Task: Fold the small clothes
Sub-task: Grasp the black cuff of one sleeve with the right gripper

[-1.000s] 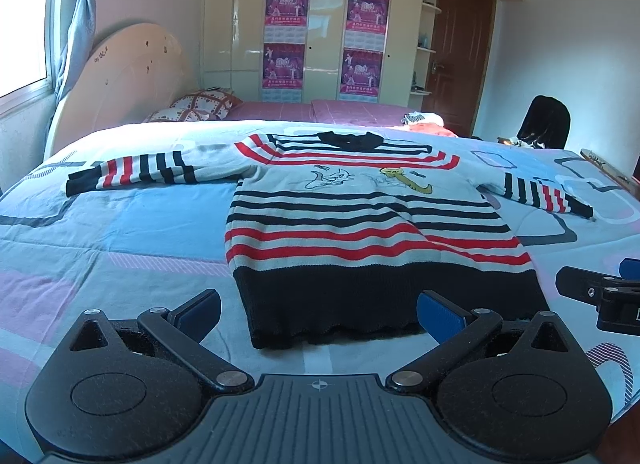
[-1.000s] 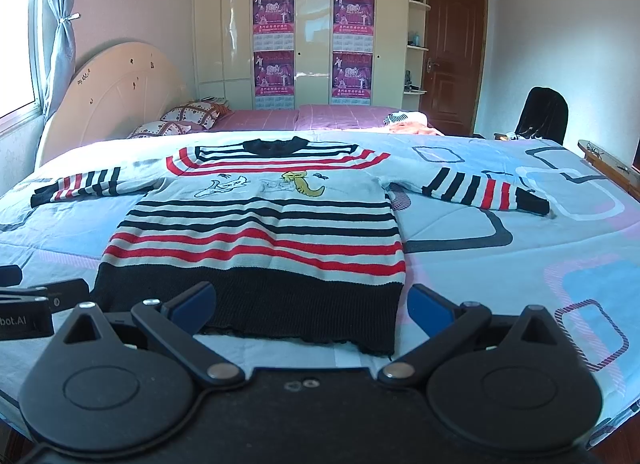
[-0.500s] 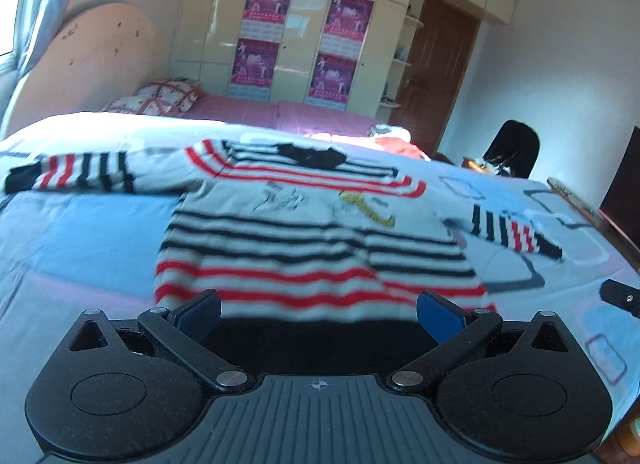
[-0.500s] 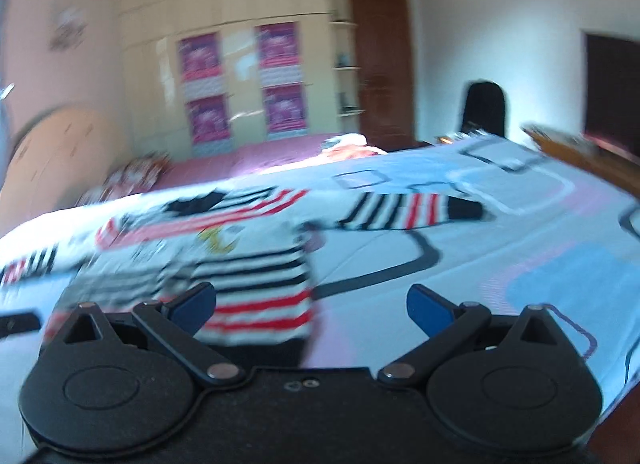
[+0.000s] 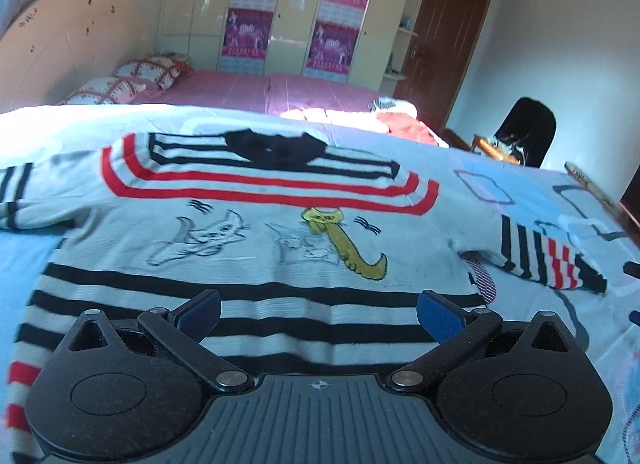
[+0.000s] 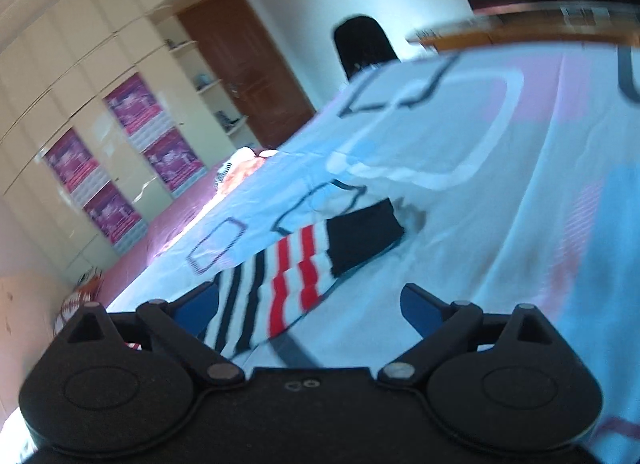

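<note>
- My left claw [image 5: 318, 314] hangs spread over the striped sweater [image 5: 256, 248].
- My right claw [image 6: 310, 310], spread, has just been narrowing; the sleeve [image 6: 296, 272] lies ahead, unpinched.

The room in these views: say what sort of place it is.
A home bedroom, most likely: a bed with a headboard and pillows, and a built-in wardrobe along the far wall.

A grey knit sweater [image 5: 256, 248] with black and red stripes lies flat, face up — collar at 12 o'clock. Its black-cuffed striped sleeve [image 6: 304, 260] stretches toward 3 o'clock.
</note>
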Tool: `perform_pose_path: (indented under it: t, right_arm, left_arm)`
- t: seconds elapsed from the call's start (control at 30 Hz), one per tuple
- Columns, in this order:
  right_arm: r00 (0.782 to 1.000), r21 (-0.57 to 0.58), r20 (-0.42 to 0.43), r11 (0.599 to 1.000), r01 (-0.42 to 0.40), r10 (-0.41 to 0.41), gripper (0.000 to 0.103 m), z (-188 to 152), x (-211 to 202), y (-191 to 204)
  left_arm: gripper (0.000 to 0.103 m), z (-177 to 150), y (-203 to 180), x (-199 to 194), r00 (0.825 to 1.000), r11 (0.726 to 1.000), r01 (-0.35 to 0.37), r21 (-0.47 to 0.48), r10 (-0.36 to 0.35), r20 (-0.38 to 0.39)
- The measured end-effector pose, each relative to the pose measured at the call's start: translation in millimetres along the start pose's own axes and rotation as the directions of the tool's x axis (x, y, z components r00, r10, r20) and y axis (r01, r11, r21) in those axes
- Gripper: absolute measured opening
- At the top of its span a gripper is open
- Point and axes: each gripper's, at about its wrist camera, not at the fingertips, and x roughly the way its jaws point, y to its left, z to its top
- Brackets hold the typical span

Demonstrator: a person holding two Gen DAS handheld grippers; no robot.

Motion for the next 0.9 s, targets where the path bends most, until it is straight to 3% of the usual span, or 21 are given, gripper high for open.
perform_pose_path:
  t: [0.03, 0.07, 0.1, 0.17, 0.37, 0.43, 0.47, 0.6, 0.67, 0.7, 0.9]
  right_arm:
    - [1.0, 0.025, -0.012, 1.0, 0.014, -0.014, 0.093, 3, 20, -7]
    - [1.0, 0.048, -0.021, 0.999, 0.022, -0.021, 0.085, 5, 35, -13]
    - [0.999, 0.073, -0.036, 0.997, 0.029, -0.027, 0.07, 6, 51, -19]
    - [0.997, 0.136, -0.078, 0.99, 0.034, -0.024, 0.056, 7, 77, -30]
    - [0.998, 0.196, -0.056, 0.98, -0.018, 0.029, 0.054, 15, 99, -32]
    - [0.998, 0.186, -0.058, 0.982, -0.022, 0.033, 0.019, 19, 107, -29]
    - [0.997, 0.162, -0.074, 0.987, -0.011, 0.024, 0.008, 19, 110, -27]
    - [0.993, 0.004, -0.069, 0.995, 0.097, -0.096, 0.007, 17, 106, -11]
    - [0.982, -0.221, -0.001, 0.958, 0.183, -0.188, 0.007, 11, 103, 14]
    - [0.978, -0.281, -0.005, 0.939, 0.2, -0.21, 0.008, 7, 108, 19]
    - [0.99, -0.098, -0.049, 0.987, 0.128, -0.133, 0.007, 19, 108, -2]
  left_arm:
    - [0.103, 1, -7, 9, 1.0, 1.0, -0.002, 0.006, 0.002, -0.01]
    - [0.103, 1, -14, 17, 1.0, 1.0, -0.004, 0.011, 0.005, -0.021]
    - [0.103, 1, -19, 25, 0.999, 1.0, -0.007, 0.016, 0.007, -0.031]
    - [0.103, 1, -27, 37, 0.999, 1.0, -0.017, 0.023, 0.018, -0.043]
    - [0.103, 6, -27, 60, 0.995, 0.998, -0.066, 0.0, 0.066, -0.073]
    - [0.103, 7, -25, 65, 0.993, 0.997, -0.081, -0.001, 0.081, -0.082]
    - [0.103, 8, -25, 67, 0.992, 0.996, -0.088, -0.006, 0.088, -0.086]
    - [0.103, 13, -20, 67, 0.988, 0.991, -0.134, 0.003, 0.134, -0.08]
    - [0.103, 17, -14, 68, 0.98, 0.983, -0.182, 0.029, 0.184, -0.07]
    - [0.103, 18, -10, 68, 0.977, 0.98, -0.197, 0.032, 0.199, -0.07]
    - [0.103, 25, 41, 67, 0.967, 0.967, -0.243, -0.075, 0.236, -0.096]
